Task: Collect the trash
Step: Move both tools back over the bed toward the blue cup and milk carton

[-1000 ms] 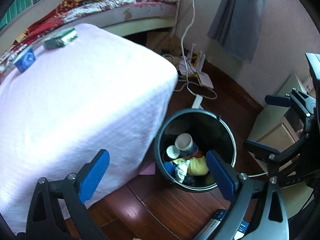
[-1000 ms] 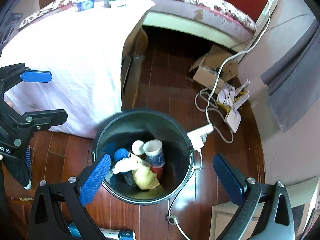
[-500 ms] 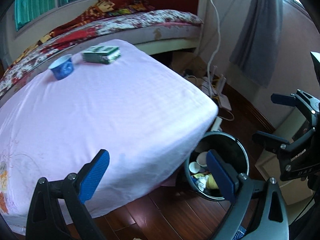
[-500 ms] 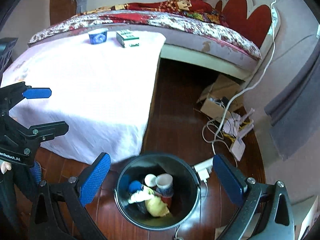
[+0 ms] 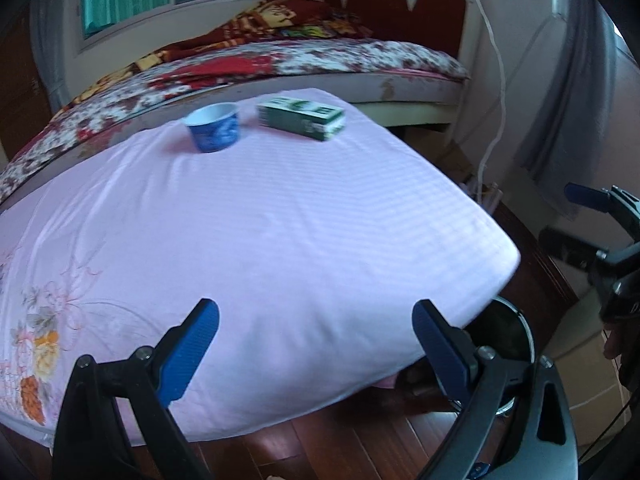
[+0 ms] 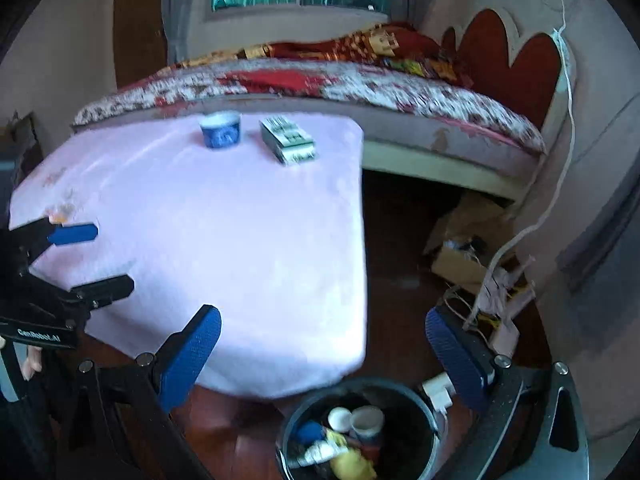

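A blue paper cup and a green-and-white carton sit at the far end of a table under a pink cloth. A black trash bin holding cups and crumpled scraps stands on the floor by the table's near corner. My left gripper is open and empty over the near table edge. My right gripper is open and empty above the bin. Each gripper shows in the other's view: the left gripper, the right gripper.
A bed with a floral cover runs behind the table. Cardboard boxes, a white cable and a power strip lie on the wooden floor to the right. A grey curtain hangs on the right wall.
Both grippers have lifted and tilted up from the bin toward the table top; the cup and carton now look nearer. Both stay open and empty.
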{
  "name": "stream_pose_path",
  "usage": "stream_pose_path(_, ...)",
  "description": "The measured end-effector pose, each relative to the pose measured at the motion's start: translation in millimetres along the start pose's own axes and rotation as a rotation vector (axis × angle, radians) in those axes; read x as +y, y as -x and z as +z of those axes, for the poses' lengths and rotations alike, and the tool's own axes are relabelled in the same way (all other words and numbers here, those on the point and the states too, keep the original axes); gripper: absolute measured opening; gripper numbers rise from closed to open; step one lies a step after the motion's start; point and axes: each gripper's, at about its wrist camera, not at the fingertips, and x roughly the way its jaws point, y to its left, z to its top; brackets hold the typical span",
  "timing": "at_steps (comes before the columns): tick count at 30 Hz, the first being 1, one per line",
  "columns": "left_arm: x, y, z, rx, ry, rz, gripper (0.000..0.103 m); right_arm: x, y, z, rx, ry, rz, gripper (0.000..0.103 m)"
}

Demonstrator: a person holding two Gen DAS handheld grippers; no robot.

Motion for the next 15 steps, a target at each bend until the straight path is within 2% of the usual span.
stream_pose_path(7,41.2,-7.8,17.5,-0.022,0.054,0.051,0.098,19.9,-22.9,39.5,-0.001,-0.003,0.017,0.103)
stream_pose_path(10,54.9,-14.3,27.2,-0.022,0.068,0.065,0.098,26.9,-29.0,58.5,-0.035,0.002,0.023,0.103)
stream_pose_path(15,72.7,-29.6,44.7,-0.039,0.080,0.095,0.095,32.8,-56.0,83.5,-0.046,-0.008,0.070,0.103)
